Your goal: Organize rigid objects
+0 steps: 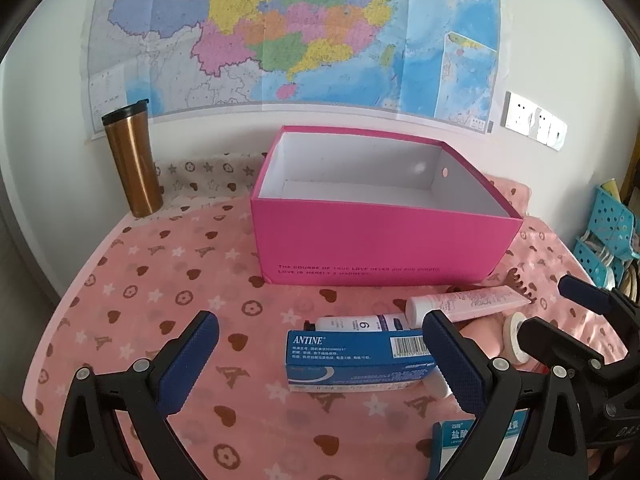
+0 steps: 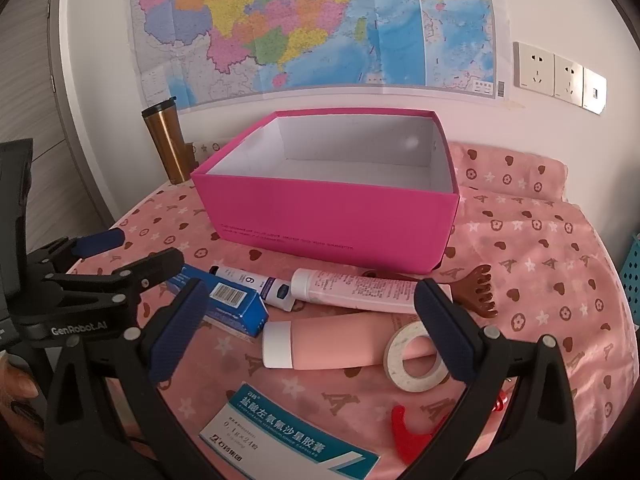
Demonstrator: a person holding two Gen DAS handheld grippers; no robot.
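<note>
An open, empty pink box point(image 2: 328, 224) sits upright on the pink patterned cloth. In front of it lie a blue ANTINE carton point(image 1: 352, 360), a small white bottle point(image 2: 256, 284), a pink-printed tube point(image 2: 352, 288), a salmon tube point(image 2: 320, 344), a tape roll point(image 2: 416, 356), a brown comb point(image 2: 480, 288) and a white-and-teal medicine box point(image 2: 280, 432).

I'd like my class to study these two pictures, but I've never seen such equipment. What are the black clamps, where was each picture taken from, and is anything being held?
A person holds two hand-held grippers, each carrying its own camera. One picture looks along the left gripper, the other along the right gripper. Both sets of jaws stand wide open, holding nothing. On the pink patterned cloth sit an empty pink cardboard box, a blue medicine carton, a pink tube and a white tape roll.
</note>
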